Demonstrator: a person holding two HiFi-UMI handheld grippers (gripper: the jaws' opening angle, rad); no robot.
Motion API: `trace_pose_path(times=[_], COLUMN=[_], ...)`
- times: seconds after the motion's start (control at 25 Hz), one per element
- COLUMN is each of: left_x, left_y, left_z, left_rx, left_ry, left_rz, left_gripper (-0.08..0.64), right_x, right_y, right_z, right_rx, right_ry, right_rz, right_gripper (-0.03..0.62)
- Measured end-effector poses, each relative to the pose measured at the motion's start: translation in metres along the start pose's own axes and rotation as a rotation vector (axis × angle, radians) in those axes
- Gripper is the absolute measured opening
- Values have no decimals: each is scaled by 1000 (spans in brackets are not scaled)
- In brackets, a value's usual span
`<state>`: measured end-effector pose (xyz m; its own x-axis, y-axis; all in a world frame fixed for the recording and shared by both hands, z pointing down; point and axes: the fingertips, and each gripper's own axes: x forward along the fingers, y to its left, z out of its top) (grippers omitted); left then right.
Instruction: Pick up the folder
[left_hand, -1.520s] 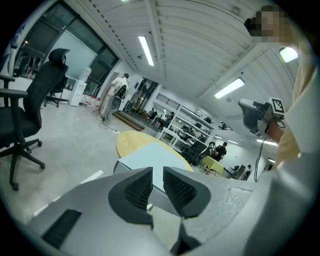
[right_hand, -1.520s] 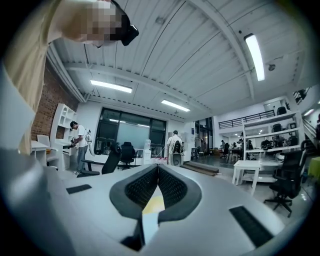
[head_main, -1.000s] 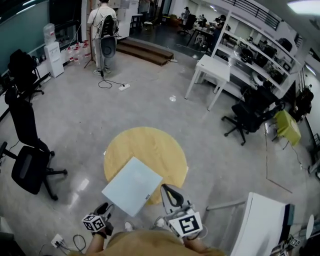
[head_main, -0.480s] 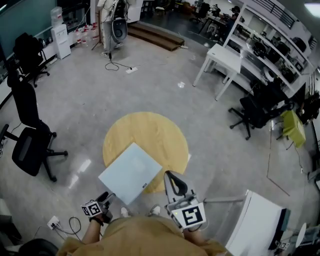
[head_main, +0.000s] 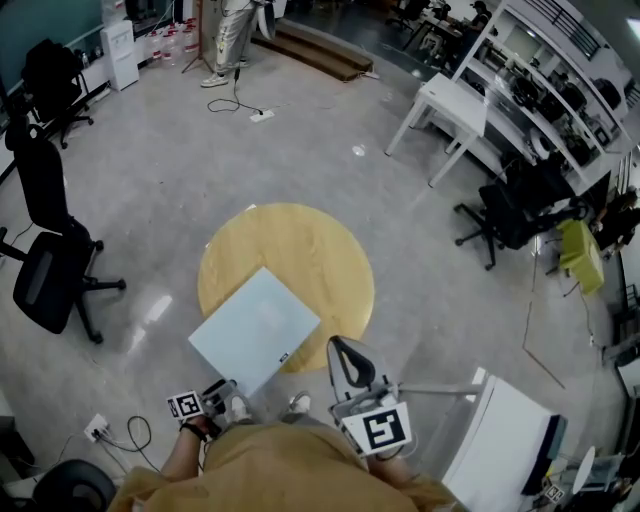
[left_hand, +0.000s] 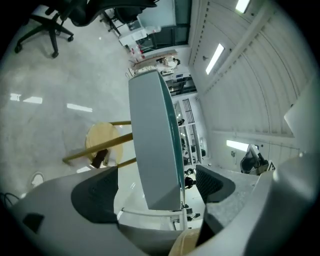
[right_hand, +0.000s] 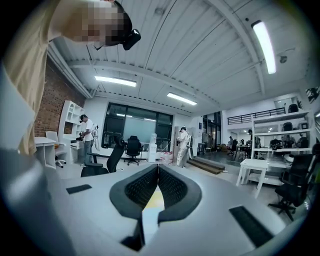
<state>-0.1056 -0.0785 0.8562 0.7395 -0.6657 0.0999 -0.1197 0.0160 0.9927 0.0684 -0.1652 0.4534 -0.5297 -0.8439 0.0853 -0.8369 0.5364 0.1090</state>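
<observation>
Now left tool jaws have just been opening, wide apart, folder edge between them, pads clear; folder lies on desk ahead. Right tool jaws together, empty.

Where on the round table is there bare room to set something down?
The far and right parts of the table, beyond the folder, are bare wood. The near-left part is crowded: the folder covers it and overhangs the edge.

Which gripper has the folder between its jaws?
The left gripper: its jaws, just opening, straddle the folder with neither pad pressing it. The right gripper has its jaws together on nothing.
</observation>
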Motion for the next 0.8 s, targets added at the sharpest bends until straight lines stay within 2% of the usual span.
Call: trace_pose_path(times=[0.04,0.12,0.16,0.2,0.28,0.32,0.36,0.52,0.8], left_x=[2,0,1,6,22,28,31,37,56], left_y=[4,20,23,17,-7,-13,-15,-13,-20], left_z=[0,1,0,-4,-14,-17,-19,-27,-24], left_rx=[10,103,116,69,-100,-149,-166,-137,-109], left_ry=[14,60,74,71,36,21,11,-4,-52], left_rz=[9,97,113,76,-71,-117,-135,-126,-151], left_gripper=[469,470,469,469,469,469,469,469,469], right_x=[2,7,9,10,10,10,8,-7,-19], right_y=[0,1,1,0,-4,-6,-7,-10,-18], right_z=[-2,-6,-6,-7,-8,-9,-10,-8,0], right_rx=[-5,-21,-32,-43,-58,-67,-77,-85,-127], right_ry=[4,9,10,13,23,33,46,81,60], right_rz=[1,5,8,12,17,19,21,20,32], right_gripper=[0,0,0,0,0,0,0,0,0])
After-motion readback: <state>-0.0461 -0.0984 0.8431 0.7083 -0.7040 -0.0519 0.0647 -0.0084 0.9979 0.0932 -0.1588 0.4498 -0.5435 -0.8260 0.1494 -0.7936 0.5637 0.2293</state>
